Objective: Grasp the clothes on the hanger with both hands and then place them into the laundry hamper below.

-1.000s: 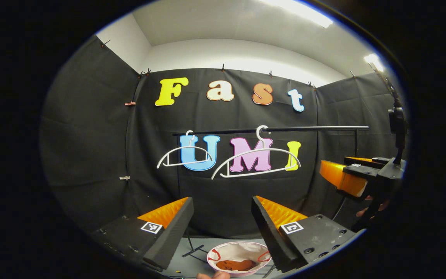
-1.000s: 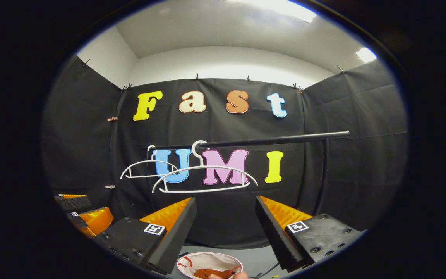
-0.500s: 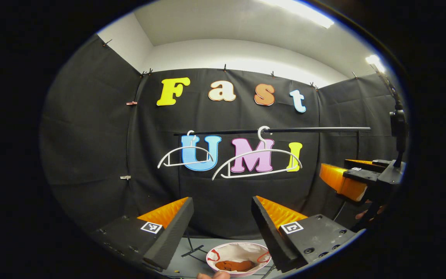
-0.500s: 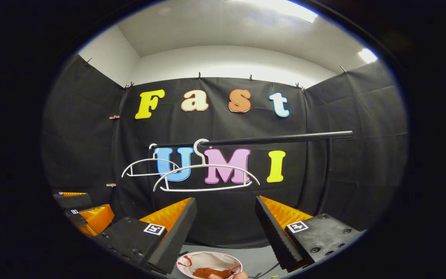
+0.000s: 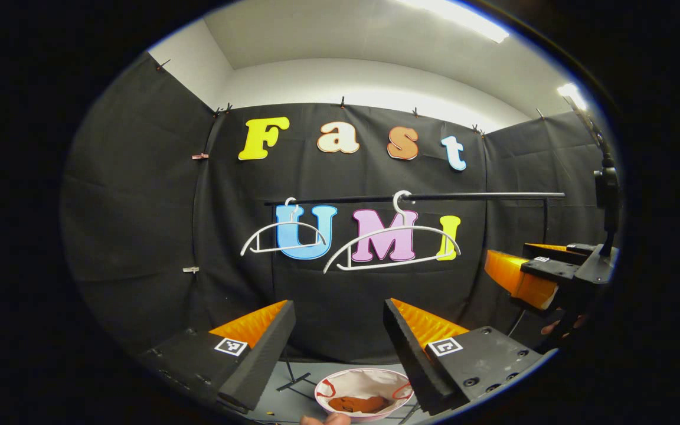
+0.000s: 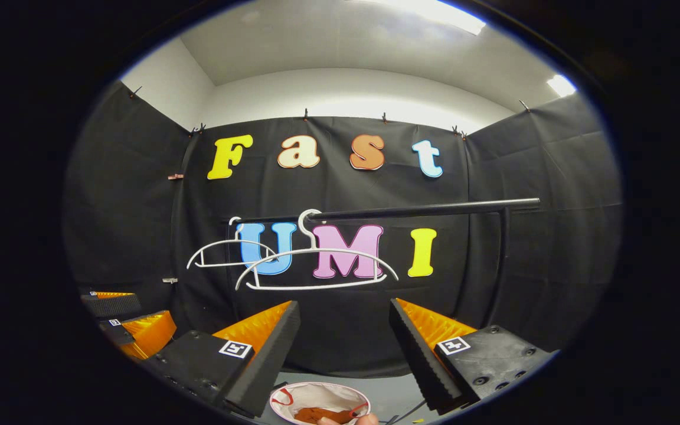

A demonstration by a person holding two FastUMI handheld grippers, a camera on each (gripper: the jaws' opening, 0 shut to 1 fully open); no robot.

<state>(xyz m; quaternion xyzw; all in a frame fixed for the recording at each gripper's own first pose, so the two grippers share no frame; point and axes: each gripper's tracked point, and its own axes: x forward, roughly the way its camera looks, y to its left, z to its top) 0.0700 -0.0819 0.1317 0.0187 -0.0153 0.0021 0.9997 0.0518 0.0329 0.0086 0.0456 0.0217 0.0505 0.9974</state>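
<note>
The rail (image 5: pixel 481 195) is taken as the landmark. Two white hangers are hooked on it: a near hanger (image 5: pixel 392 248) and a far hanger (image 5: pixel 283 239) beside it, toward the rail's left end. Both hangers are bare. Below the rail, on the floor, the laundry hamper (image 5: pixel 363 392) is seen with its mouth open. The clothes (image 5: pixel 359 404), a rust-brown heap, lie inside the hamper.

The left gripper (image 5: pixel 340 336) is held below the rail and above the hamper, with its fingers spread apart and nothing between them. In the right gripper view, the right gripper (image 6: pixel 345 339) is likewise held below the rail (image 6: pixel 428 209), fingers released and empty, with the hamper (image 6: pixel 320 402) under it. In the left gripper view, the right gripper (image 5: pixel 538 274) is seen below the rail's right end.
</note>
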